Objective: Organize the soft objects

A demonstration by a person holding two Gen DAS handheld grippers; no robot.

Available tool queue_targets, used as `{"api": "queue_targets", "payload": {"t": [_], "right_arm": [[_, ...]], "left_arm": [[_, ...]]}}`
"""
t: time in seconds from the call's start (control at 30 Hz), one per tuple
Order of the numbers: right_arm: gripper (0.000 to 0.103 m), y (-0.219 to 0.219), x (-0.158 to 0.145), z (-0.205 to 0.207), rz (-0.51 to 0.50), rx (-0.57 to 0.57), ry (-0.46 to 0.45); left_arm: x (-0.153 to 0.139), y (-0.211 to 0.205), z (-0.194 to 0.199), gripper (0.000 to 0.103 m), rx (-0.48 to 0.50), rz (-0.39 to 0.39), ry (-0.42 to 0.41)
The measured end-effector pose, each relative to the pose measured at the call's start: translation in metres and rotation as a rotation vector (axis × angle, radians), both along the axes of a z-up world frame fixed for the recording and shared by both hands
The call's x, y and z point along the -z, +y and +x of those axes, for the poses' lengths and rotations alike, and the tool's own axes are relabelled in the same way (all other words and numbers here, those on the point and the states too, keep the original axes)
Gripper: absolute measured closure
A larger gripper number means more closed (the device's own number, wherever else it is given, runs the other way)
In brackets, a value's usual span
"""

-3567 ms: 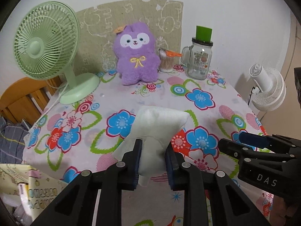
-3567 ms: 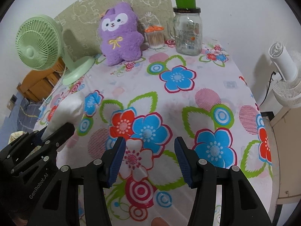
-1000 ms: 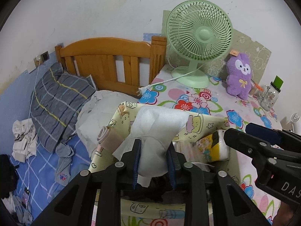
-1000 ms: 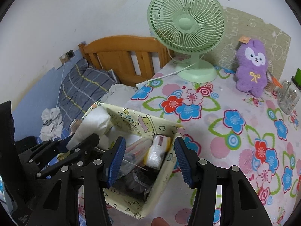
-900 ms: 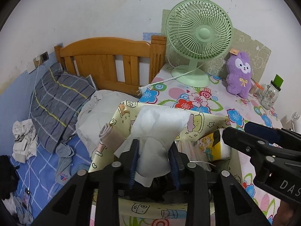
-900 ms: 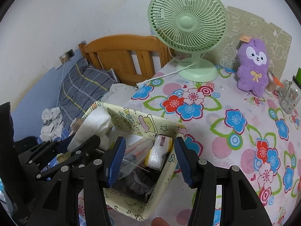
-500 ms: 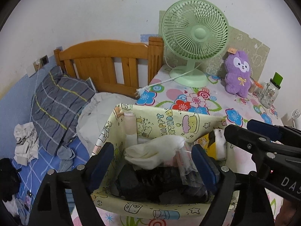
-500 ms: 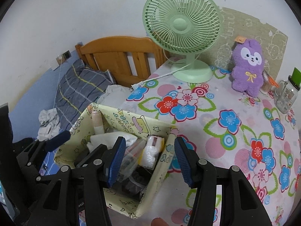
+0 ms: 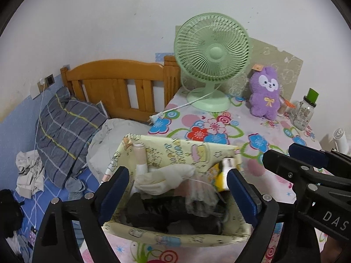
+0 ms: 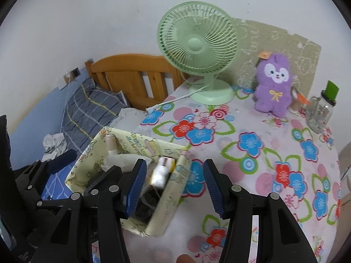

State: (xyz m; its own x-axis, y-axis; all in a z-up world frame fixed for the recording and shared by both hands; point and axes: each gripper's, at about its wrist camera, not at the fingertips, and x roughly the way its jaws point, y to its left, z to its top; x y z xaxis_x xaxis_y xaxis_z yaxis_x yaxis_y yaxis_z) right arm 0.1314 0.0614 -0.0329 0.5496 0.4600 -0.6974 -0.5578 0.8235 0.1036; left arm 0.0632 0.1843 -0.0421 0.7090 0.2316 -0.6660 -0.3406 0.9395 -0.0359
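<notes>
Nearest, the left gripper (image 9: 176,194) is seen with its blue-padded jaws spread wide, having just been opening, and nothing is pressed between them. Directly beyond them a soft yellow fabric box (image 9: 175,240) printed with cartoon figures and stars is set at the near left edge of the table (image 9: 258,131). Inside it the white cloth pouch (image 9: 164,178) is laid crumpled on top of dark, lumpy contents, just beside a pinkish tube (image 9: 140,156) standing at the far left corner, a filmy clear plastic bag (image 9: 199,197) in the middle and a yellow-and-white packet (image 9: 221,175) at the right wall.

A second ago the pouch was clamped upright in the left jaws above the box; now it is released and lies inside it. The right gripper (image 10: 174,187) is held half apart, as before, with nothing between its ribbed blue pads, over the box's right wall.

The table is covered by a glossy cloth of bold blue, red and pink flowers. Farther off, a pale green round-caged fan (image 9: 211,50) is stood on its dish-shaped base, with a fluffy purple plush toy (image 9: 265,94) to its right and a clear glass jar (image 9: 303,114) with a green lid beyond that. At the far left a slatted wooden headboard (image 9: 118,83) and a grey checked pillow (image 9: 65,127) are seen.
</notes>
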Motion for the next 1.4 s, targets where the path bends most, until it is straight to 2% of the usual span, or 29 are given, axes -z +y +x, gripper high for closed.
{"api": "queue_targets", "payload": {"t": [0.27,0.33,0.63,0.77,0.97,1.13,1.4], "right_arm": [[0.045,-0.051,-0.018,-0.009,0.018,0.087,-0.048],[0.042,-0.066,-0.021,-0.012,0.022,0.108,-0.054],[0.039,-0.145,-0.037,-0.035,0.055,0.222,-0.103],[0.025,-0.179,-0.047,-0.049,0.059,0.302,-0.163],[0.021,-0.222,-0.058,-0.068,0.086,0.369,-0.212],[0.019,-0.241,-0.062,-0.076,0.092,0.4,-0.227],[0.018,-0.249,-0.061,-0.087,0.079,0.403,-0.24]], "left_arm": [[-0.018,-0.032,-0.004,0.008,0.047,0.013,-0.044],[-0.021,-0.042,-0.005,0.008,0.061,0.017,-0.052],[-0.039,-0.107,-0.01,0.007,0.163,0.036,-0.087],[-0.048,-0.134,-0.017,0.002,0.202,0.041,-0.117],[-0.061,-0.164,-0.025,0.001,0.242,0.041,-0.164],[-0.07,-0.183,-0.033,0.0,0.262,0.069,-0.201],[-0.078,-0.186,-0.039,0.0,0.272,0.027,-0.237]]}}
